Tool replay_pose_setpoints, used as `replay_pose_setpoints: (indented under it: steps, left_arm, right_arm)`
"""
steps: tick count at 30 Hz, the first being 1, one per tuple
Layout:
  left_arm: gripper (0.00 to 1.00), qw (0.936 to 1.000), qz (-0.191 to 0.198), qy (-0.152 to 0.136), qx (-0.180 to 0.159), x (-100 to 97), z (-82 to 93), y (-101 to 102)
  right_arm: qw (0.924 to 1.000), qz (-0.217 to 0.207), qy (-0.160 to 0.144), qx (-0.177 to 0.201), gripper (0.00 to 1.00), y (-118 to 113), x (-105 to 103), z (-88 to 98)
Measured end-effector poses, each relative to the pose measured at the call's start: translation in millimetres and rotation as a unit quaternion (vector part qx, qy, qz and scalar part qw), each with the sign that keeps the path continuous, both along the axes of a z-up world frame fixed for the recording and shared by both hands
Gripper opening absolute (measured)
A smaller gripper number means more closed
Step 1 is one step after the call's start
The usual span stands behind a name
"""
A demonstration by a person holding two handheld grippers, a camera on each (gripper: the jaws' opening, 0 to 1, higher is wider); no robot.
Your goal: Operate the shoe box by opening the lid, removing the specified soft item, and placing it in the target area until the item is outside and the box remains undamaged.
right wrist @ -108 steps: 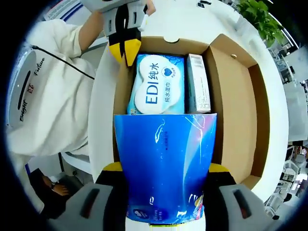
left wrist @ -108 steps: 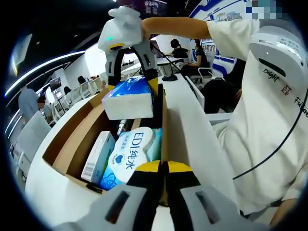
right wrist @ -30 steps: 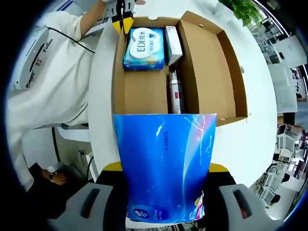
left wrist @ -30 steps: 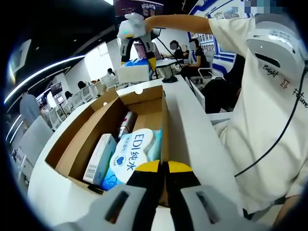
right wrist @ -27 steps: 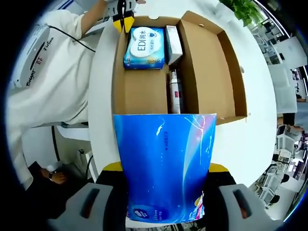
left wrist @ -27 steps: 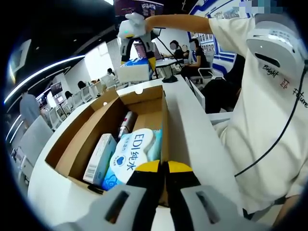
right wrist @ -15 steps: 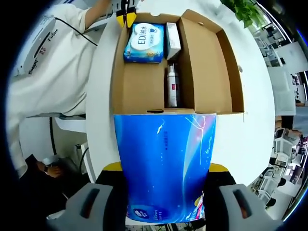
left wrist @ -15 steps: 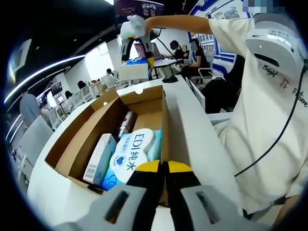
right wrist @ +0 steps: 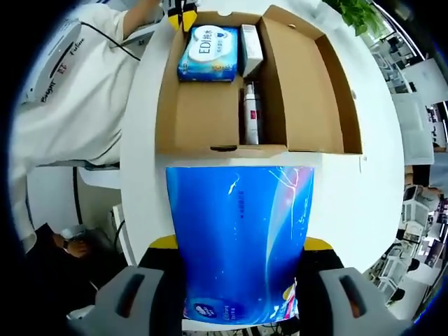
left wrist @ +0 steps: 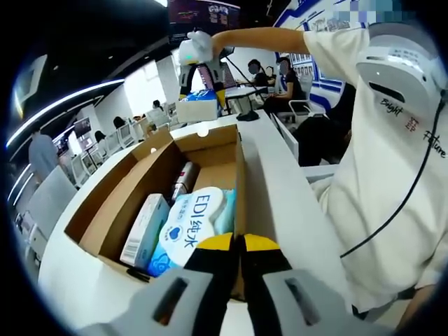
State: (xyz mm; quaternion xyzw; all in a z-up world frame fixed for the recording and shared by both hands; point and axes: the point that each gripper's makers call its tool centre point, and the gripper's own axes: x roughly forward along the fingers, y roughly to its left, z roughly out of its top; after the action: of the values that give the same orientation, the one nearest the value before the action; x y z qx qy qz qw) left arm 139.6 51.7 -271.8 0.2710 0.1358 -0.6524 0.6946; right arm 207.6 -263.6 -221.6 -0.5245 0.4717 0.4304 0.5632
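Right gripper [right wrist: 238, 245] is clamping the blue tissue pack [right wrist: 238, 241] above the white table [right wrist: 378, 175], past the shoe box [right wrist: 308, 84]. Left gripper [left wrist: 239, 241] jaws are pinching the box's near wall. Risk — the soft pack slipping or crushing if grip changes before it's lowered.

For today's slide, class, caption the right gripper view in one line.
Right gripper holds the blue pack above the table, beside the open box.

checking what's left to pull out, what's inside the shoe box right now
Inside the shoe box: an EDI wet wipes pack, a slim white carton beside it, and a bottle lying flat. Anything under the wipes is hidden. The blue tissue pack is already out, in the right gripper.
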Motion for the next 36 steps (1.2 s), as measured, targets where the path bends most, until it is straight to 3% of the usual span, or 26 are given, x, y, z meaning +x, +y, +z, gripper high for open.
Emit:
replay_pose_setpoints:
  steps: [14, 36]
  left_arm:
    - [0.03, 1.0000, -0.002, 0.003, -0.002, 0.1, 0.0, 0]
    - [0.03, 1.0000, -0.003, 0.004, -0.001, 1.0, -0.7, 1]
  right_arm:
    - [0.9997, 0.005, 0.024, 0.000, 0.62, -8, 5, -42.1]
    - [0.9992, 0.014, 0.038, 0.004, 0.62, -13, 6, -77.1]
